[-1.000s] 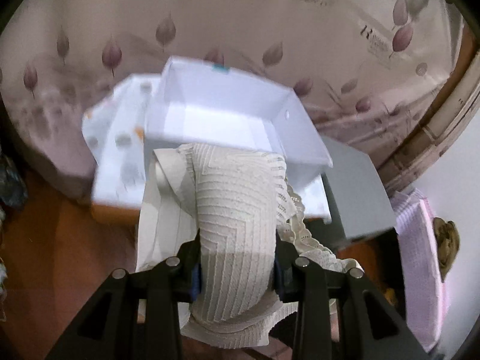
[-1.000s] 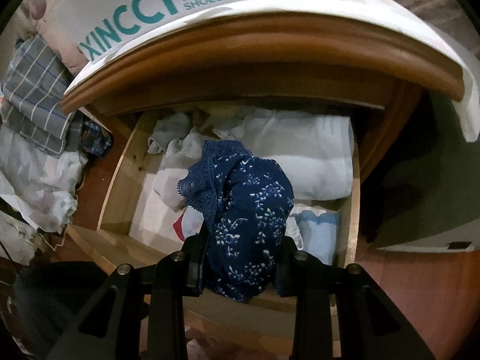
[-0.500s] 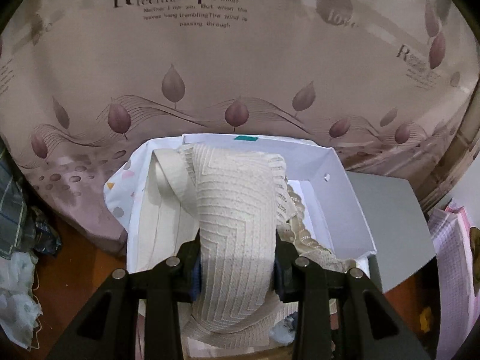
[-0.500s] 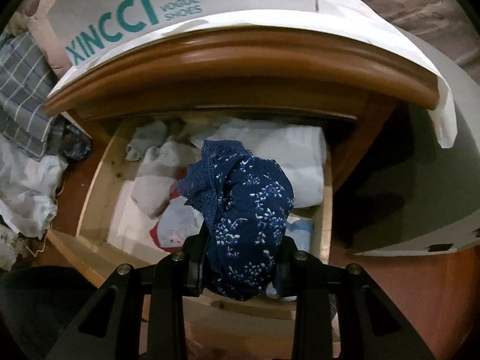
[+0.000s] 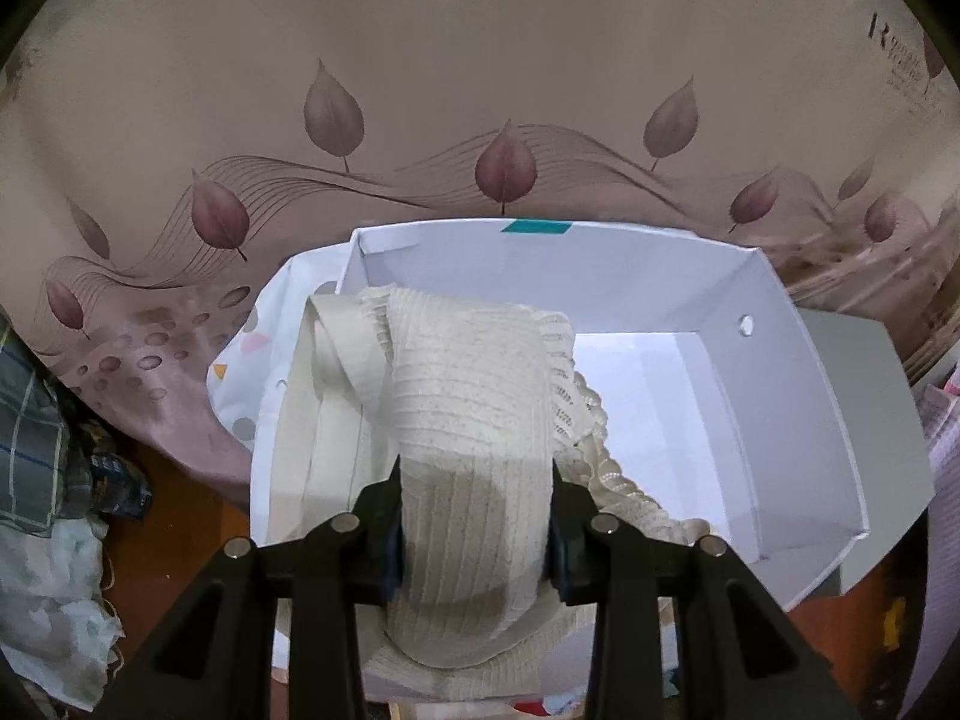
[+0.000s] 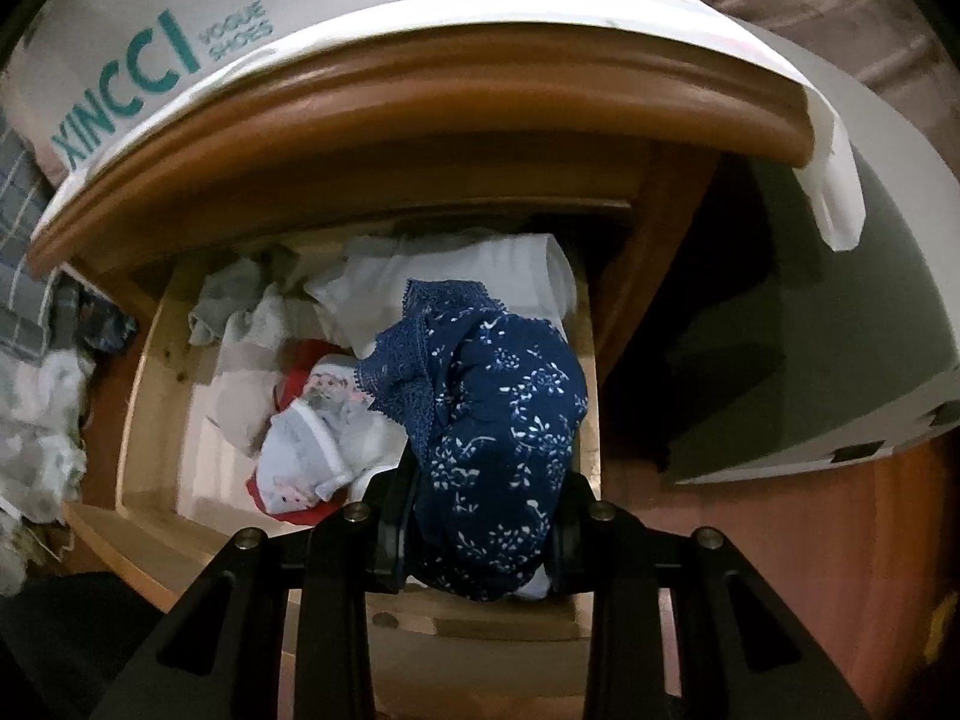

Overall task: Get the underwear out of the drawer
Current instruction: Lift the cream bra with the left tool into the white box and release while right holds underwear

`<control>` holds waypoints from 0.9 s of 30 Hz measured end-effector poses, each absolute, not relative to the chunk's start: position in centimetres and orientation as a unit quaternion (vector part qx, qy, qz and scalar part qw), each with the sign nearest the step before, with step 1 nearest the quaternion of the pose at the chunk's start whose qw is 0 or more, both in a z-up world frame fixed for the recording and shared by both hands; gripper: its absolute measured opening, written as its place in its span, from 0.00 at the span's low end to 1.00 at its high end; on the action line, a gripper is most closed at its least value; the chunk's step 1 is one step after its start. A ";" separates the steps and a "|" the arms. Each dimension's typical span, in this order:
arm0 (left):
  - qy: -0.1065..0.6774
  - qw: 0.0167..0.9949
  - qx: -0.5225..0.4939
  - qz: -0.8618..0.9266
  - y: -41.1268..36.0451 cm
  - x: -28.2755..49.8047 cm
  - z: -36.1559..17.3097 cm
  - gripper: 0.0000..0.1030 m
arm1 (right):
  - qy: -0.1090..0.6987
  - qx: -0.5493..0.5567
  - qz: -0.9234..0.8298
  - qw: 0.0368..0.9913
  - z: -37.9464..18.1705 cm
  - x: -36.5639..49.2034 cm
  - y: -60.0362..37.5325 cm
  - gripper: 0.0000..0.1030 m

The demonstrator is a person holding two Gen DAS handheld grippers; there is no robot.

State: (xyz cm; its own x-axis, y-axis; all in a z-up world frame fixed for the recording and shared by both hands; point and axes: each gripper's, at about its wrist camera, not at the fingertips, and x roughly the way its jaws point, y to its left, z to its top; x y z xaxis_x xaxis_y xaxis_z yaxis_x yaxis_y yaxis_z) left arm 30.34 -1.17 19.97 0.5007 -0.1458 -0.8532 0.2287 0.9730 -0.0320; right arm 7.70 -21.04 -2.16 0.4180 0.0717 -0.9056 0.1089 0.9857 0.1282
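My left gripper (image 5: 475, 516) is shut on a cream ribbed underwear piece with a lace edge (image 5: 474, 408). It hangs over the open white shoe box (image 5: 780, 372), whose inside is bare. In the right wrist view my right gripper (image 6: 483, 516) is shut on navy floral underwear with lace trim (image 6: 498, 408), held just above the open wooden drawer (image 6: 150, 396). White, grey and red-trimmed garments (image 6: 312, 456) lie loose in the drawer.
A pink bedspread with a leaf pattern (image 5: 480, 120) lies behind the box. The wooden nightstand top (image 6: 420, 102) overhangs the drawer, with the box's printed side (image 6: 162, 54) on it. Checked and white clothes (image 5: 36, 450) lie on the floor at the left.
The left gripper carried the cream underwear over the white box, which now looms larger and centred. The right gripper's view shifted slightly over the drawer, grip unchanged.
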 end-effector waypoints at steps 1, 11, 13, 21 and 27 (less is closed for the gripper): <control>0.489 0.865 0.044 -0.106 -1.3 30.7 19.6 0.35 | 0.536 0.084 -0.011 0.840 -2.1 7.7 -21.0 0.29; 0.505 0.852 0.103 -0.097 -3.1 31.7 17.3 0.36 | 0.532 0.080 -0.005 0.843 -1.9 7.7 -21.0 0.29; 0.506 0.850 0.105 -0.102 -3.2 31.5 17.1 0.36 | 0.531 0.085 -0.005 0.843 -1.9 7.8 -21.0 0.29; 0.553 0.823 0.087 -0.096 -3.7 32.7 14.2 0.38 | 0.529 0.092 0.002 0.844 -1.5 7.6 -21.3 0.29; 0.556 0.823 0.059 -0.100 -3.3 33.0 14.4 0.57 | 0.530 0.100 0.002 0.842 -1.6 7.7 -21.4 0.29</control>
State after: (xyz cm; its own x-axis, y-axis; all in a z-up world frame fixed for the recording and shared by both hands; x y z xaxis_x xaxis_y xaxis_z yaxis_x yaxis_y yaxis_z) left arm 32.97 -3.30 14.45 0.3626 -0.0991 -0.9267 0.2299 0.9731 -0.0141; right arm 7.66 -21.44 -1.56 0.4384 0.1095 -0.8921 0.1028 0.9799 0.1707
